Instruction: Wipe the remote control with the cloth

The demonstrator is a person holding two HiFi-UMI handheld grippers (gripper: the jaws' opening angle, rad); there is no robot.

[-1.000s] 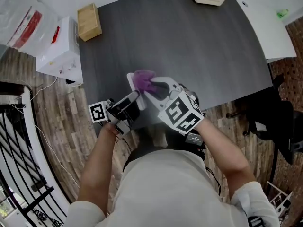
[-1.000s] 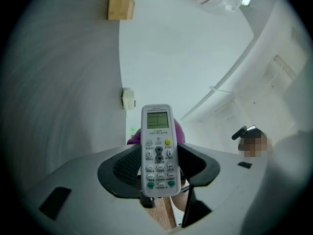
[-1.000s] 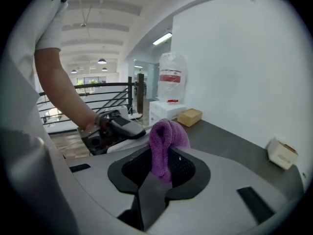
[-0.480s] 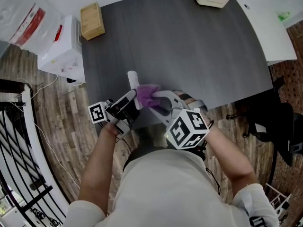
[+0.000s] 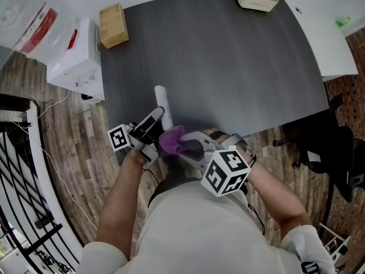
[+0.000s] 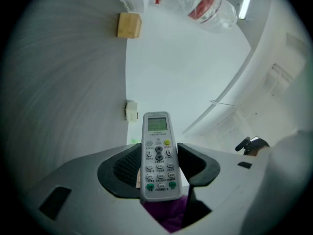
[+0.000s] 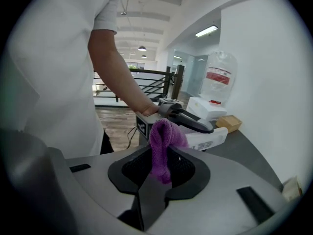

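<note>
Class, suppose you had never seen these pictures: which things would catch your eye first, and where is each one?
The bright purple cloth stands out first, pinched in the right gripper's jaws at the near edge of the dark table. Next comes the white remote control, clamped between the left gripper's jaws with its buttons facing that gripper's camera and the cloth at its near end.

Head view: I see only the far end of the remote (image 5: 160,99). The rest sits under the left gripper (image 5: 156,119) and the cloth (image 5: 171,140).

Left gripper view: cloth mostly behind the remote and cut by the bottom edge. Button print too small for me to read.

Plastic bag (image 5: 25,16) cut off at the head view's top left corner.
</note>
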